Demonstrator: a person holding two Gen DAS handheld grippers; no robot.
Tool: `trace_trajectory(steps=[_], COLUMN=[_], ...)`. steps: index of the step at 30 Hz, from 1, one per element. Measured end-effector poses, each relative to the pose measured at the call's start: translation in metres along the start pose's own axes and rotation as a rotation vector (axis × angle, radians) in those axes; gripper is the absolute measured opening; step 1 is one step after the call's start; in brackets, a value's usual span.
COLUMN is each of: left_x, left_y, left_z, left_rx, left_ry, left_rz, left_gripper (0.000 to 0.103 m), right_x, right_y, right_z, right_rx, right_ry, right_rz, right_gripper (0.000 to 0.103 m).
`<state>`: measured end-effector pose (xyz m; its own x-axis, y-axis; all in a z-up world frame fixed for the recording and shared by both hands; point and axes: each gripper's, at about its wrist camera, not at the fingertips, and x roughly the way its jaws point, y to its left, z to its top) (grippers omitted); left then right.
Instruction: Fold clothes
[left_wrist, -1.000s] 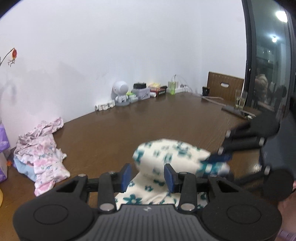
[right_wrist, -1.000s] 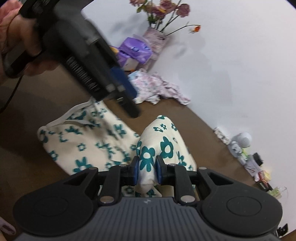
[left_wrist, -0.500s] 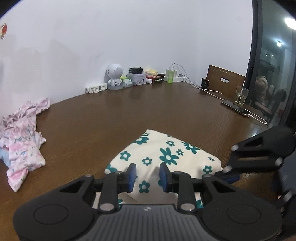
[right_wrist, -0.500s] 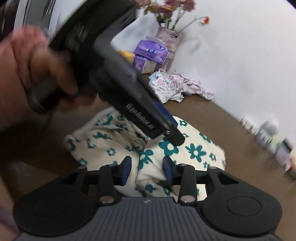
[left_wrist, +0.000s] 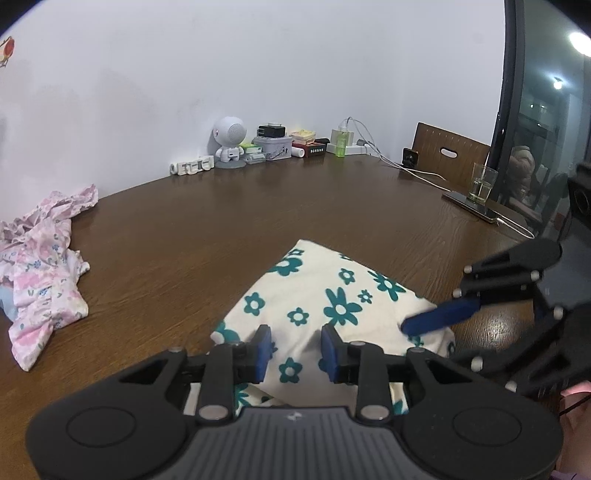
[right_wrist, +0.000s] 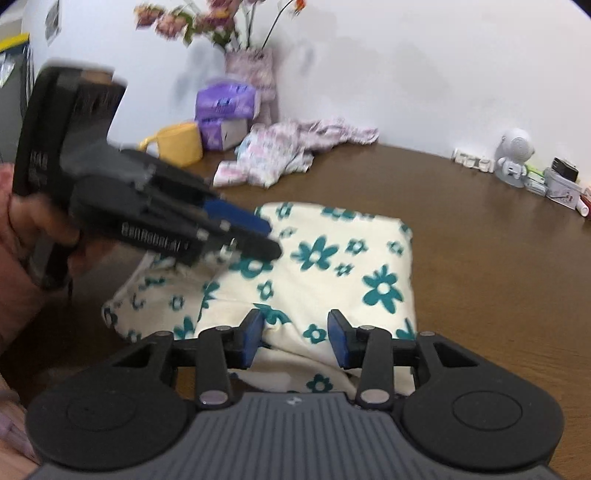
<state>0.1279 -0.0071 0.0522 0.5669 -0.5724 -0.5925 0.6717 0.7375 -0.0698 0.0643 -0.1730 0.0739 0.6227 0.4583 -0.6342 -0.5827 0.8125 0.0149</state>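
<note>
The cream garment with teal flowers (left_wrist: 332, 299) lies folded into a thick pad on the brown surface (left_wrist: 221, 221), near the edge closest to the person and well apart from the far edge along the wall, where small clutter stands. The left tool (left_wrist: 295, 349) stands part-way open over the near side of the pad; its jaws have just been opening a little and the cloth lies between and under the blue pads without being pinched. The right tool (right_wrist: 295, 338) is likewise part-way open with the pad's near fold under it, its pads clear of the cloth. The fold looks laid and let go, so the step in hand is probably to settle it: both tools should lift straight off so no pad drags the top layer, then press or smooth the loose lower layer that sticks out at the pad's left side in the right wrist view, so that the edges line up. The pink flowered garment (left_wrist: 40, 258) heaped near the surface's left edge by the wall seems next in turn. Much is uncertain: the pad's nearest edge is hidden beneath both tool bodies, the right wrist view is smeared by motion, so the layers under the left tool (right_wrist: 240, 229) there are hard to read, and the fisheye bends the surface's edges.
</note>
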Motion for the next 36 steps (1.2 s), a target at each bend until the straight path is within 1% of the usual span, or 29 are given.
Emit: trace_trajectory(steps=[2, 4, 5, 7, 8, 9, 10, 11, 12, 16, 18, 19, 20, 21, 25, 26, 29, 30, 32, 35, 36], left_x=[0.0, 0.0, 0.0, 0.0, 0.0, 0.0, -0.001, -0.001, -0.001, -0.001, -0.001, -0.001, -0.001, -0.001, 0.002, 0.002, 0.003, 0.003, 0.003, 0.003, 0.003], left_y=[0.002, 0.004, 0.004, 0.005, 0.005, 0.005, 0.005, 0.006, 0.006, 0.006, 0.006, 0.006, 0.006, 0.006, 0.007, 0.008, 0.008, 0.007, 0.007, 0.008, 0.007], left_z=[0.0, 0.0, 0.0, -0.001, -0.001, -0.001, -0.002, -0.002, -0.002, -0.002, -0.002, -0.002, -0.002, -0.002, -0.002, -0.002, -0.001, -0.001, -0.001, -0.001, -0.001], left_rx=[-0.009, -0.018, -0.019, -0.022, -0.025, -0.028, -0.032, -0.032, -0.033, -0.035, -0.034, -0.033, -0.033, -0.036, -0.053, -0.057, -0.058, -0.056, -0.055, -0.055, -0.054], left_ry=[-0.001, -0.001, -0.002, -0.003, -0.004, -0.004, -0.005, -0.005, -0.005, -0.004, -0.004, -0.003, -0.003, 0.0, 0.008, 0.009, 0.011, 0.01, 0.01, 0.009, 0.009], left_rz=[-0.003, -0.007, -0.007, -0.006, -0.006, -0.006, -0.006, -0.007, -0.008, -0.011, -0.009, -0.009, -0.008, -0.005, -0.003, -0.003, -0.002, -0.001, -0.001, -0.001, -0.001], left_gripper=[0.031, 0.031, 0.031, 0.031, 0.031, 0.032, 0.032, 0.032, 0.032, 0.032, 0.032, 0.032, 0.032, 0.033, 0.034, 0.035, 0.035, 0.035, 0.035, 0.035, 0.035], right_x=[-0.006, -0.017, -0.02, -0.024, -0.023, -0.02, -0.02, -0.019, -0.019, -0.02, -0.015, -0.011, -0.007, -0.006, -0.023, -0.025, -0.023, -0.023, -0.025, -0.027, -0.025], right_y=[0.006, 0.001, -0.003, -0.01, -0.014, -0.017, -0.017, -0.016, -0.015, 0.006, 0.011, 0.013, 0.015, 0.018, 0.036, 0.039, 0.045, 0.047, 0.05, 0.055, 0.058], right_z=[-0.002, 0.003, 0.006, 0.011, 0.013, 0.014, 0.013, 0.012, 0.011, 0.011, 0.013, 0.014, 0.014, 0.014, 0.008, 0.006, 0.002, 0.002, 0.005, 0.009, 0.007], right_rx=[-0.024, 0.014, 0.034, 0.062, 0.076, 0.089, 0.074, 0.06, 0.041, -0.19, -0.269, -0.301, -0.334, -0.378, -0.629, -0.675, -0.764, -0.783, -0.799, -0.824, -0.849], right_ry=[-0.014, -0.056, -0.079, -0.116, -0.12, -0.116, -0.103, -0.091, -0.078, -0.015, 0.02, 0.037, 0.054, 0.064, 0.08, 0.089, 0.124, 0.121, 0.093, 0.05, 0.055], right_rz=[0.001, 0.032, 0.033, -0.001, -0.015, -0.017, 0.013, 0.043, 0.07, 0.056, 0.046, 0.045, 0.045, 0.054, 0.067, 0.064, 0.038, 0.035, 0.036, 0.04, 0.047], right_gripper=[0.04, 0.041, 0.041, 0.041, 0.041, 0.039, 0.029, 0.024, 0.022, 0.022, 0.023, 0.021, 0.017, 0.003, 0.001, 0.001, 0.001, 0.002, 0.007, 0.008, 0.008])
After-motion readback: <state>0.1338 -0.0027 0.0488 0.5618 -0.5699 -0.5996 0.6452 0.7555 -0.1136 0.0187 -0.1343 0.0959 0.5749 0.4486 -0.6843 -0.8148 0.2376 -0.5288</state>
